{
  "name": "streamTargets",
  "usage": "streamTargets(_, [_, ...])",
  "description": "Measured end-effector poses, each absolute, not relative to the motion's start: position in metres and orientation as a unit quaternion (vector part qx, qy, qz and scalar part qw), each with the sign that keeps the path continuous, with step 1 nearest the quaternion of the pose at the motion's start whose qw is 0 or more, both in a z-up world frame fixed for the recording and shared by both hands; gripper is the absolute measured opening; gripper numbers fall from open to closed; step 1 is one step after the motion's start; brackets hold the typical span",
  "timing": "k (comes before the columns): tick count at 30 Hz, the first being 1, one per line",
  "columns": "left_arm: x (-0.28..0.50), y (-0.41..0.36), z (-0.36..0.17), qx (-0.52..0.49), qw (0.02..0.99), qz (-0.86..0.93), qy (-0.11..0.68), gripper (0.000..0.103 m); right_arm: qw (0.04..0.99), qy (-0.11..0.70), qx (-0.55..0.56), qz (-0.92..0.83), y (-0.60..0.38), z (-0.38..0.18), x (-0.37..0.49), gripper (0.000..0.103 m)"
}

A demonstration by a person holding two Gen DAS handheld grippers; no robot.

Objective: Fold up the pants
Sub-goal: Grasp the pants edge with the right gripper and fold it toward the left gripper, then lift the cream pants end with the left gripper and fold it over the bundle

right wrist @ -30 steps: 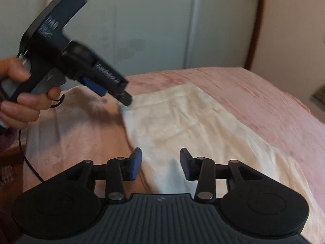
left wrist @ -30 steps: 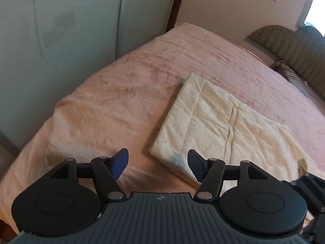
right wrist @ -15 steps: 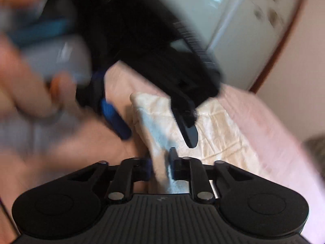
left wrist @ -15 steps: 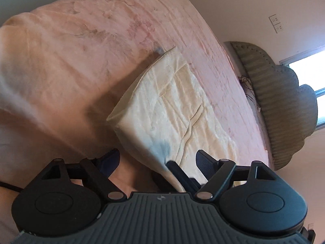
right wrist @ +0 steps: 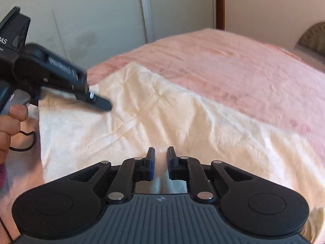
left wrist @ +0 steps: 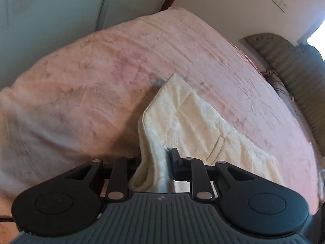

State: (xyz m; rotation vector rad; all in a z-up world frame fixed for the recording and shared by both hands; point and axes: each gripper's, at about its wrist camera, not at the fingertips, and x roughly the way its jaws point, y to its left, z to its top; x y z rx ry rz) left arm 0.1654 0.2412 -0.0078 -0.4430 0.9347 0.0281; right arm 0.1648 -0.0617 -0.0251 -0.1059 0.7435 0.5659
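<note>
Cream fleece pants (left wrist: 195, 126) lie folded on a pink bed. My left gripper (left wrist: 154, 160) is shut on the near left corner of the pants, which bunches up between its fingers and hides the left one. In the right wrist view the pants (right wrist: 162, 118) spread across the bed. My right gripper (right wrist: 160, 158) is shut on the near edge of the pants, a thin fold of cloth in the narrow gap. The left gripper (right wrist: 101, 103) also shows there at the left, held by a hand, its tip on the pants' corner.
The pink bedspread (left wrist: 81, 85) covers the bed; its far edge drops off toward pale wardrobe doors (right wrist: 91, 10). A grey-green padded headboard (left wrist: 294, 61) stands at the right. A black cable (right wrist: 24, 142) hangs at the left edge.
Both grippers were open above the pants a second ago. Both have come down and closed on the pants' near edge, the left on the corner, which is now lifted.
</note>
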Motion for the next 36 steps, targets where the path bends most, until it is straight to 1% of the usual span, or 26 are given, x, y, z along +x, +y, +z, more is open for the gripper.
streamTargets(1, [0.159, 0.233, 0.001, -0.19, 0.88, 0.018, 0.435, 0.016, 0.892, 0.353, -0.016, 0.283, -0.066, -0.019, 0.166, 0.013])
streamTargets(3, [0.145, 0.213, 0.023, -0.153, 0.899, 0.02, 0.409, 0.013, 0.892, 0.332, 0.037, 0.305, -0.072, -0.007, 0.167, 0.013])
streamTargets(6, [0.119, 0.172, 0.062, -0.107, 0.926, 0.0, 0.362, 0.012, 0.9, 0.319, 0.018, 0.298, -0.069, 0.006, 0.164, 0.013])
streamTargets(9, [0.09, 0.122, 0.099, -0.084, 0.94, -0.047, 0.327, 0.013, 0.895, 0.302, 0.073, 0.32, -0.093, 0.019, 0.154, 0.013])
streamTargets(12, [0.07, 0.071, 0.12, -0.082, 0.94, -0.094, 0.317, 0.013, 0.905, 0.261, 0.106, 0.319, -0.135, 0.041, 0.13, 0.013])
streamTargets(15, [0.056, 0.019, 0.127, -0.087, 0.933, -0.151, 0.316, 0.012, 0.922, 0.228, 0.126, 0.287, -0.195, 0.061, 0.097, 0.013])
streamTargets(17, [0.053, -0.018, 0.123, -0.081, 0.922, -0.191, 0.328, 0.012, 0.934, 0.213, 0.129, 0.257, -0.233, 0.061, 0.086, 0.013])
streamTargets(20, [0.053, -0.071, 0.107, -0.084, 0.896, -0.243, 0.362, 0.012, 0.948, 0.214, 0.123, 0.2, -0.289, 0.056, 0.058, 0.014])
streamTargets(23, [0.054, -0.122, 0.085, -0.081, 0.873, -0.281, 0.391, 0.012, 0.948, 0.226, 0.164, 0.155, -0.341, 0.033, 0.041, 0.014])
streamTargets(26, [0.055, -0.163, 0.057, -0.058, 0.856, -0.3, 0.418, 0.012, 0.949, 0.239, 0.174, 0.109, -0.377, 0.013, 0.022, 0.014])
streamTargets(31, [0.052, -0.203, 0.019, -0.012, 0.85, -0.298, 0.435, 0.013, 0.94, 0.274, 0.195, 0.067, -0.408, -0.023, 0.011, 0.014])
streamTargets(34, [0.044, -0.211, 0.011, 0.003, 0.849, -0.301, 0.435, 0.013, 0.935, 0.279, 0.213, 0.057, -0.417, -0.036, 0.005, 0.014])
streamTargets(36, [0.041, -0.218, 0.008, 0.019, 0.846, -0.311, 0.433, 0.016, 0.934, 0.275, 0.221, 0.052, -0.422, -0.041, -0.001, 0.014])
